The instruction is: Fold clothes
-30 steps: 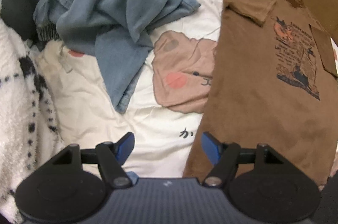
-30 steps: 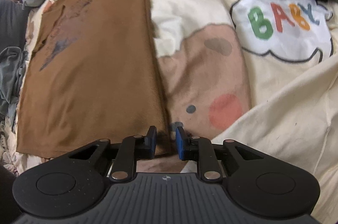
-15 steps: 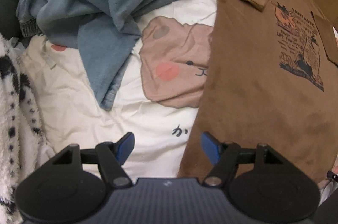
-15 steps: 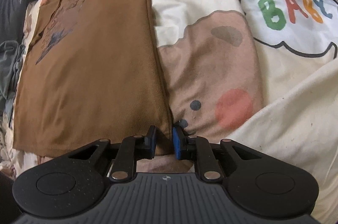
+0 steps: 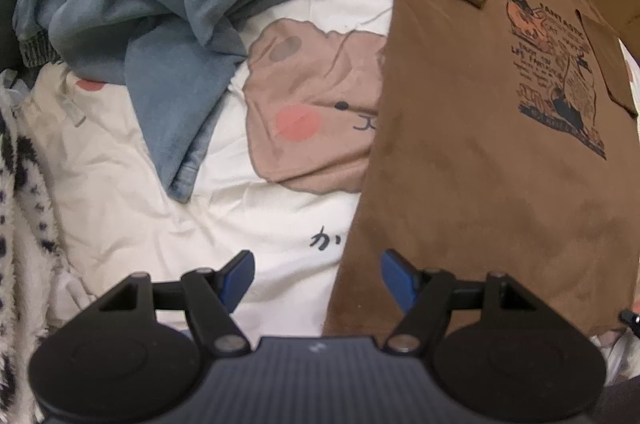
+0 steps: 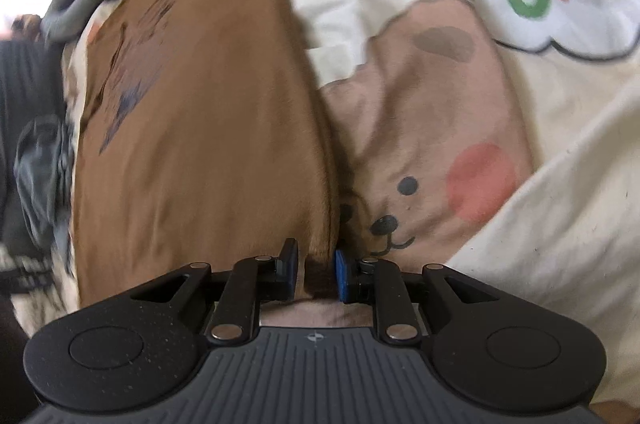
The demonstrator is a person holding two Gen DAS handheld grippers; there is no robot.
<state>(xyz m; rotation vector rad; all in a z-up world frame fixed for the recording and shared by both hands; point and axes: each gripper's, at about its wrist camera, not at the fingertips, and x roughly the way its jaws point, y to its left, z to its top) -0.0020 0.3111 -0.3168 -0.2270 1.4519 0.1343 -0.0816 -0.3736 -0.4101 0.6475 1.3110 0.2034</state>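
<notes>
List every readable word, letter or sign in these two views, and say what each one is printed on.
"BABY": coloured letters in a white cloud on the cream bedsheet.
"か": dark character on the bedsheet, left wrist view.
"FANTASTIC": top line of the print on the brown T-shirt; the smaller lines below are too small to read.

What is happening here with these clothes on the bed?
A person is folding a brown printed T-shirt that lies flat on a cream cartoon bedsheet, sleeves already folded in. The right gripper pinches the shirt's bottom corner. The left gripper hangs open over the opposite bottom edge, one finger over the shirt, one over the sheet. A crumpled blue denim garment waits beside it.
</notes>
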